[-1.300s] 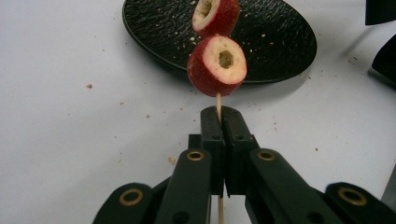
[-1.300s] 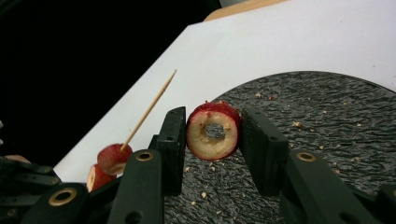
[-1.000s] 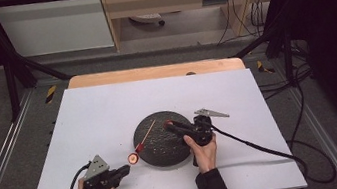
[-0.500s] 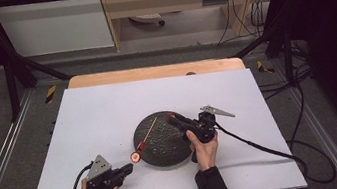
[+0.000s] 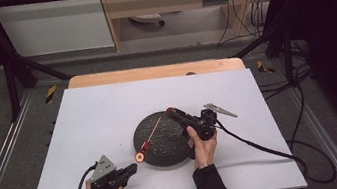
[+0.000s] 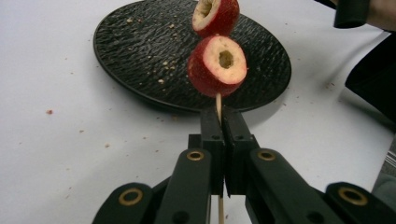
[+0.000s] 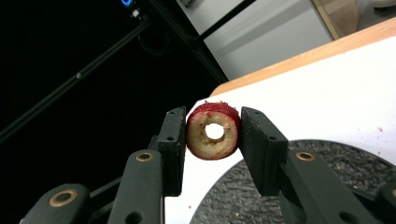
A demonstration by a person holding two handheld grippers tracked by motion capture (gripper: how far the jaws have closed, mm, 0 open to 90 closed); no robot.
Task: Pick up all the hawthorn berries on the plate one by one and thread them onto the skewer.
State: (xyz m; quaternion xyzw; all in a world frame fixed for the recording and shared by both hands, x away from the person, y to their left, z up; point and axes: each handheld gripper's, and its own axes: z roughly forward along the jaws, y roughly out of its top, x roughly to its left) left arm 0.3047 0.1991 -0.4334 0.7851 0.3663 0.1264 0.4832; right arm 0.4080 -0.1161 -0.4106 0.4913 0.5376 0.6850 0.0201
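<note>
A person at a white worktop (image 5: 108, 108) threads cored red fruit onto a thin wooden skewer (image 6: 218, 103) beside a round black plate (image 5: 162, 151). In the left gripper view, the left tool (image 6: 222, 122) has its jaws pressed together on the skewer's bare lower end, with two fruit pieces stacked above them, the lower piece (image 6: 217, 66) showing red skin, pale flesh and a hollow centre, the upper piece (image 6: 215, 15) cut off by the frame's top edge. From the high view the skewer reads as a slender stick slanting across the plate's left half, the left tool (image 5: 130, 170) sitting just off the plate's lower left rim. The right gripper view shows a third fruit ring (image 7: 214, 131), its hole facing the camera, clamped between the right tool's (image 7: 212, 135) jaws above the plate's far edge. Seen from above, the right tool (image 5: 170, 112) hovers over the plate's upper right part. Crumbs dot the plate's textured surface.
</note>
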